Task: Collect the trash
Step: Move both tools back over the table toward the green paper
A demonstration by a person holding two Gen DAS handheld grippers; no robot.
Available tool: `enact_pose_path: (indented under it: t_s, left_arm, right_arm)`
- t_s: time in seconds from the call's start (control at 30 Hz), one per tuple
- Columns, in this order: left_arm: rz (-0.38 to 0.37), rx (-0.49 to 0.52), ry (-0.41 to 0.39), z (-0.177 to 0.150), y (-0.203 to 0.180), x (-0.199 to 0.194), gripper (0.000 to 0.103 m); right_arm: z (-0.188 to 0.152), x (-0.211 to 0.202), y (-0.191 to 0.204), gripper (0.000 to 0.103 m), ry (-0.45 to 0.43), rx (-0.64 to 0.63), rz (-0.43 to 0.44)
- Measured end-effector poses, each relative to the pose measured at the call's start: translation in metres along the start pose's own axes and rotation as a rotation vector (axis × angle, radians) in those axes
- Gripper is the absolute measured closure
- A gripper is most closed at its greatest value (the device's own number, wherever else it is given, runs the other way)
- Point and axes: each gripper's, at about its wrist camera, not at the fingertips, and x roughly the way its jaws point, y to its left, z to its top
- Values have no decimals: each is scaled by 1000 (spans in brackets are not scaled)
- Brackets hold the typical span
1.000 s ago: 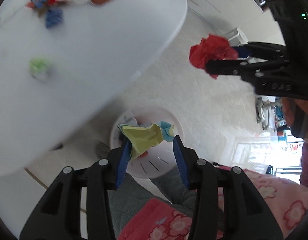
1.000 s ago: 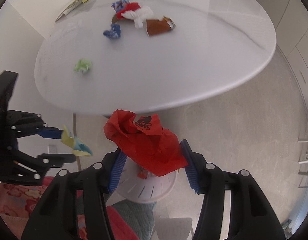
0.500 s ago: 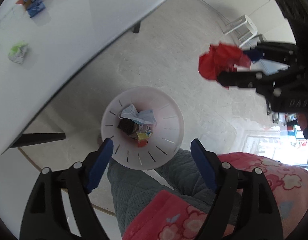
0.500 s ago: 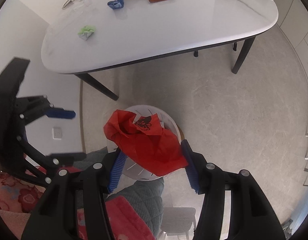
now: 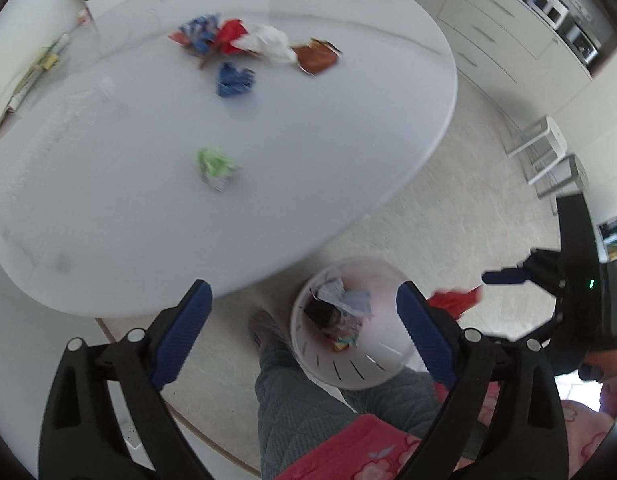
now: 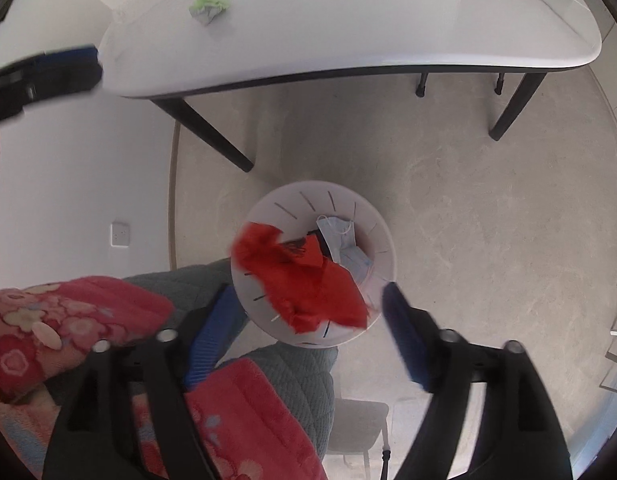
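So we've got both the left gripper (image 5: 302, 308) and right gripper (image 6: 308, 312) wide open and empty, red wrapper (image 6: 304, 280) dropping into the bin (image 6: 382, 236) mid-frame, while several scraps (image 5: 234, 80) wait on the table (image 5: 348, 140) upper left.

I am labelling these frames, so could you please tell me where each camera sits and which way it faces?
Left wrist: on the open left gripper, facing the white table and its scraps; the quilted leg shows.
Right wrist: on the open right gripper, facing straight down at the red wrapper over the bin; floral sleeve shows.
Shared: bin, table, green scrap.
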Motion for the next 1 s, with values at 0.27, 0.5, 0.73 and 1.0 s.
enact_pose_path:
  t_s: [0.27,0.5,0.73,1.0]
  left_arm:
    - [18,-52,-32,19,32,6,14]
    - [36,-62,-38,36,48,22,13]
    - [67,-36,-43,49,57,46,17]
    - [86,-44,17,59,62,81,38]
  right_arm:
    - [20,-18,13,6,-76,54,-65]
    - [45,-47,13,3,-172,110,-126]
    - [69,-67,5,3,-221,144,-168]
    - [89,-75,5,3,-239,158,-182]
